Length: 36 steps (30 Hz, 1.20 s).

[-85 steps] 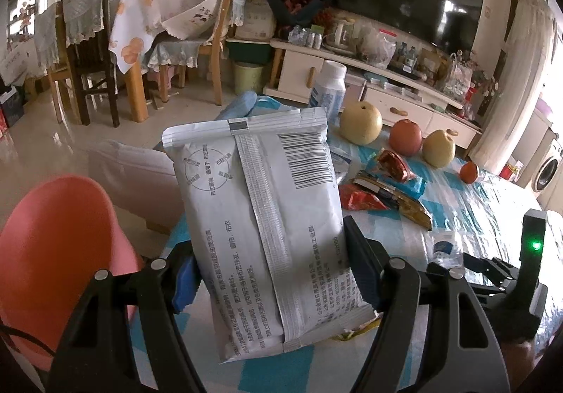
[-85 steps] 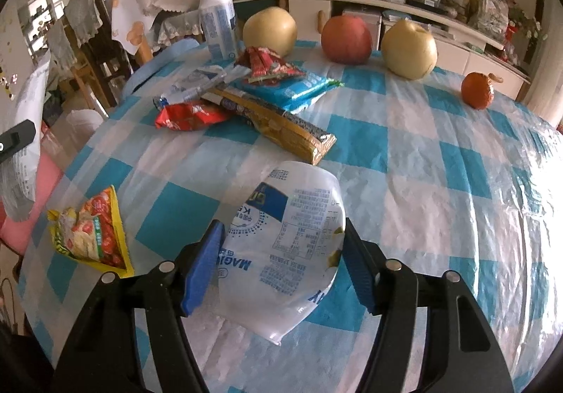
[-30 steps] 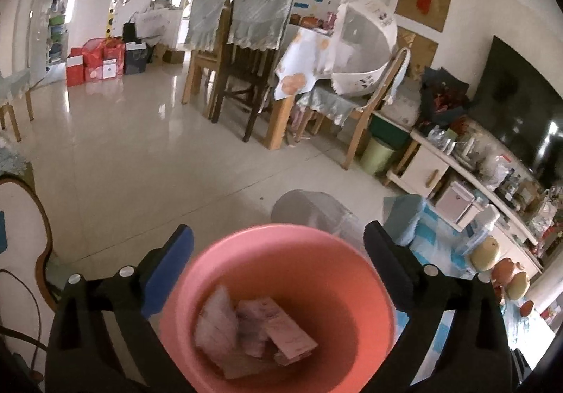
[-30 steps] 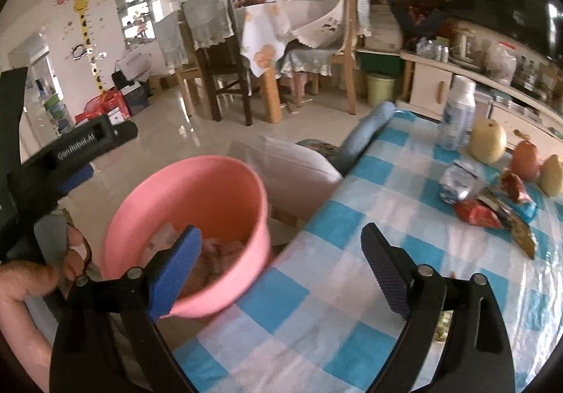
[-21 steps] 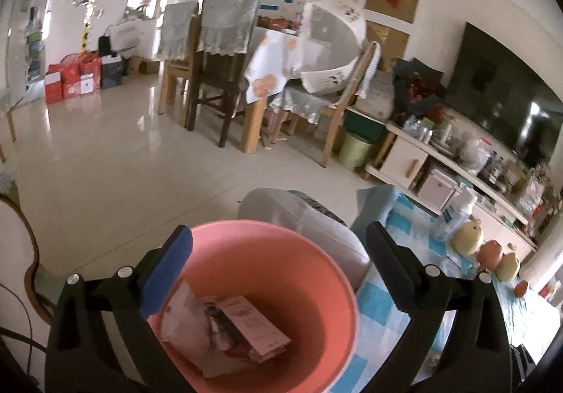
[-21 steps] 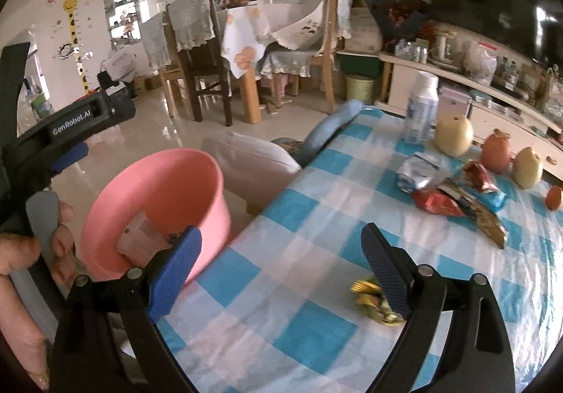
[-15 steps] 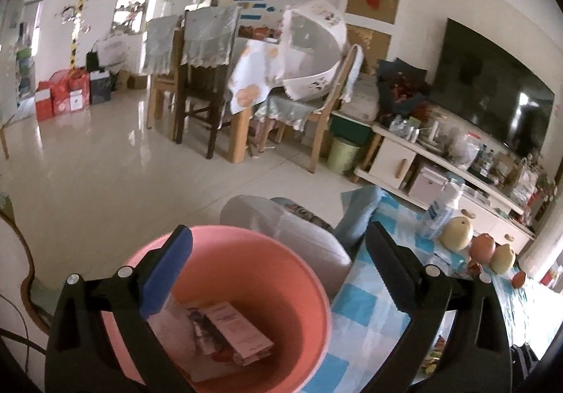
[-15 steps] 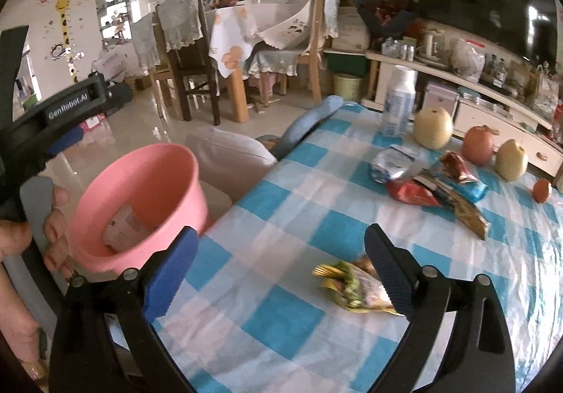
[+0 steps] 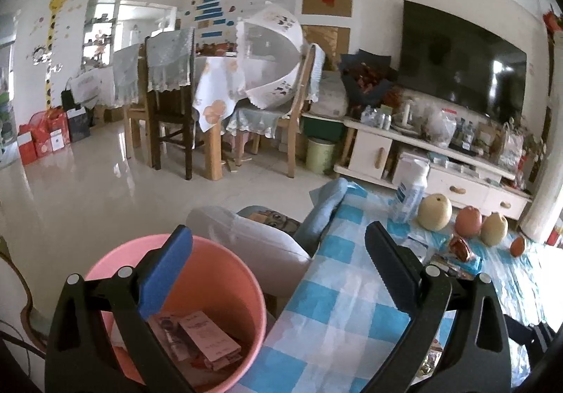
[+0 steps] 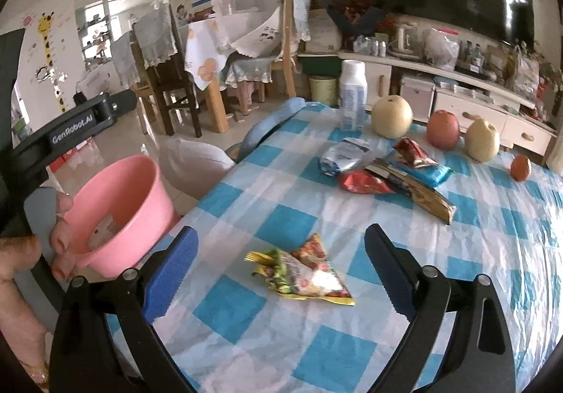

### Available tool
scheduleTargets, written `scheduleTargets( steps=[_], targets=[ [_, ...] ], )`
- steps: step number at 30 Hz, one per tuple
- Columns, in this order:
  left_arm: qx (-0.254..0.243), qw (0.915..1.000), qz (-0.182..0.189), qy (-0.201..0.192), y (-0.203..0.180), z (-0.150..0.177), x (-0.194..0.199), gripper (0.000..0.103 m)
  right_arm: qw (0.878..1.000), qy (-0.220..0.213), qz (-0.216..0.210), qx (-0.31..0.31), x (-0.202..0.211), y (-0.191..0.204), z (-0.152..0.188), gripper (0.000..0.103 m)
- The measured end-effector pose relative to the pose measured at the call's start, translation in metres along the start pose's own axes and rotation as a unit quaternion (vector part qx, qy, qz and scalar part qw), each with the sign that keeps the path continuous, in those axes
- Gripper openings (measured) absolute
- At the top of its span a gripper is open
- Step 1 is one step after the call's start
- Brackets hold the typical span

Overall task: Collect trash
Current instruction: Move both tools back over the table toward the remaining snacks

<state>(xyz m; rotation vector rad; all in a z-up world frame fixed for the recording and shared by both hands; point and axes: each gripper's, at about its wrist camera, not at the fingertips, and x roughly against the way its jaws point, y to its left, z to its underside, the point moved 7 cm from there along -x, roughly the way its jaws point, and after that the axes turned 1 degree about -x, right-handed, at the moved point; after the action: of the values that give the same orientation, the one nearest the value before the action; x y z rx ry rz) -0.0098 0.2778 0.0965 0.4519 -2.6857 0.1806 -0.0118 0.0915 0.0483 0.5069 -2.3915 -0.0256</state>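
Observation:
A pink bin (image 9: 218, 287) stands on the floor beside the table, with packets lying inside it. My left gripper (image 9: 278, 273) hangs open over its right rim and the table corner, holding nothing. In the right wrist view the pink bin (image 10: 123, 213) is at the left, next to a hand on the left gripper's handle. My right gripper (image 10: 281, 262) is open above a yellow and red snack wrapper (image 10: 302, 275) on the blue checked tablecloth (image 10: 281, 217). Further back lie a crumpled white pouch (image 10: 343, 157), a red wrapper (image 10: 362, 181) and other wrappers (image 10: 415, 174).
A white bottle (image 10: 353, 97), two pears (image 10: 392, 116), an apple (image 10: 443, 129) and a small orange (image 10: 520, 167) stand along the table's far side. A white cushion (image 10: 195, 164) sits by the table's left edge. Dining chairs and a TV cabinet are behind.
Both packets have left the grippers and lie in the pink bin. Both cameras have swung from the bin back toward the table; the snack wrapper has come between my right fingers' view.

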Motion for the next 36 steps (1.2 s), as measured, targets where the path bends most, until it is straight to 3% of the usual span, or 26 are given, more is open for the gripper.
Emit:
scheduleTargets(
  steps=[23,36],
  targets=[
    [-0.068,0.9973,0.027,0.004,-0.074,0.015,-0.001,0.099,0.999,-0.011,0.026,-0.047,0.020,-0.077,0.000,0.094],
    [-0.143,0.9863,0.075,0.031,-0.132,0.041,-0.009,0.099,0.995,-0.006,0.050,-0.090,0.018,-0.143,-0.001,0.094]
  ],
)
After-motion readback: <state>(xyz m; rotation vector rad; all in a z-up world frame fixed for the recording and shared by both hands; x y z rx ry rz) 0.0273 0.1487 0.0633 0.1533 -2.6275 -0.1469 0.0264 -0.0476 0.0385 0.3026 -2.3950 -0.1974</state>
